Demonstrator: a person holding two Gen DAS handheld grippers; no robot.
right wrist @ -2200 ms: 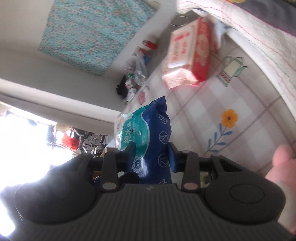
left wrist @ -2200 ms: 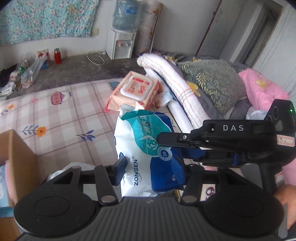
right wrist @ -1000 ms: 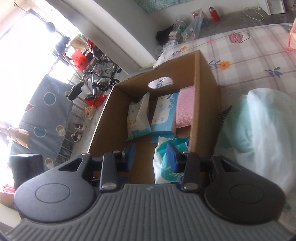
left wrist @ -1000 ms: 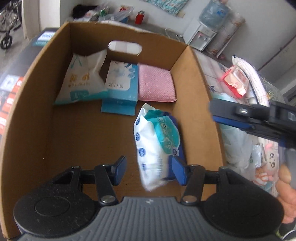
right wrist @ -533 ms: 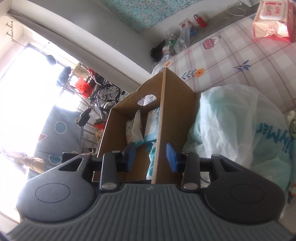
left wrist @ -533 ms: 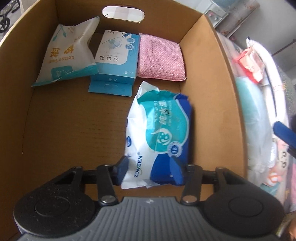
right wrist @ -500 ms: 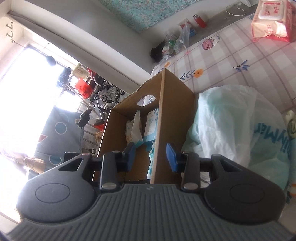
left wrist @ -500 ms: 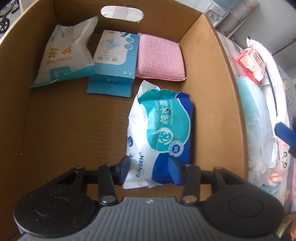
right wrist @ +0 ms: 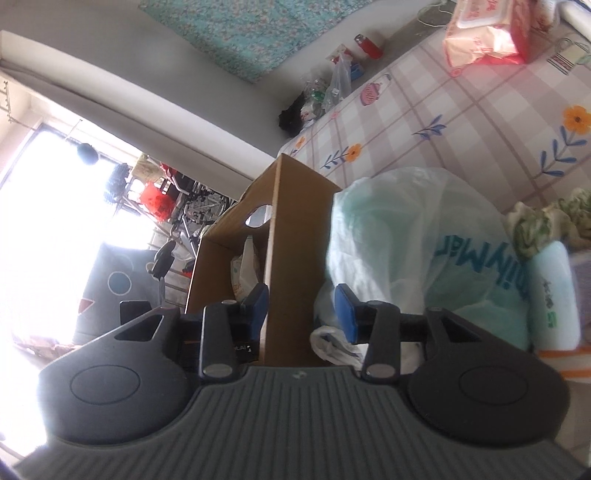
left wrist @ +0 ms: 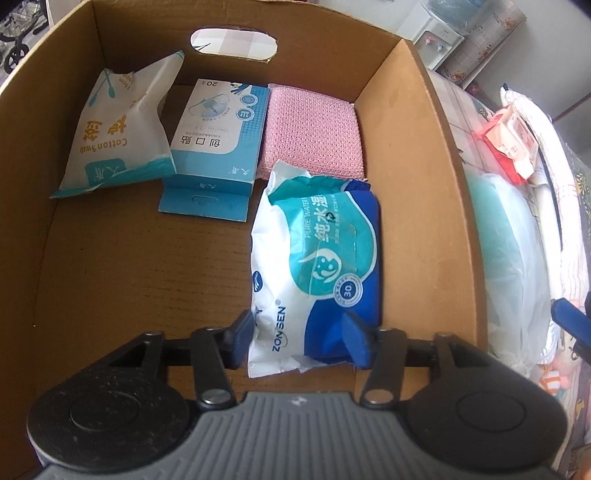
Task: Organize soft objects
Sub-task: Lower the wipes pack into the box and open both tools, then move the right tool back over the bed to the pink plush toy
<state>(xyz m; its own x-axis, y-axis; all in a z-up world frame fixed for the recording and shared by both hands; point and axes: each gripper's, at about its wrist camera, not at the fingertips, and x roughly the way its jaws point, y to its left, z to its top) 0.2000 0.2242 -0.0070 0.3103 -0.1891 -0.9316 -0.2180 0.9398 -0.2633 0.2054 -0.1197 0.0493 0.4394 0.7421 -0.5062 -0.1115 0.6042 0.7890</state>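
Observation:
A blue, teal and white wet-wipes pack (left wrist: 317, 258) lies flat on the floor of the cardboard box (left wrist: 424, 184), against its right wall. My left gripper (left wrist: 297, 336) points down over the pack's near end. Its jaws are opening, with the pack between them and the pads not pressing on it. My right gripper (right wrist: 301, 306) is outside the box, low beside its right wall (right wrist: 295, 221). Its jaws are opening a little and hold nothing. One of its blue fingertips (left wrist: 569, 317) shows at the right edge of the left wrist view.
At the box's far end lie a cotton-swab bag (left wrist: 118, 129), a blue plaster carton (left wrist: 218, 136) and a pink sponge pad (left wrist: 310, 129). A pale green plastic bag (right wrist: 406, 229) leans on the box outside. A pink wipes pack (right wrist: 484, 29) rests on the checked bedsheet.
The left gripper brought the wipes pack down onto the box floor and its jaws have widened off it. The right gripper swung from over the box to outside its right wall.

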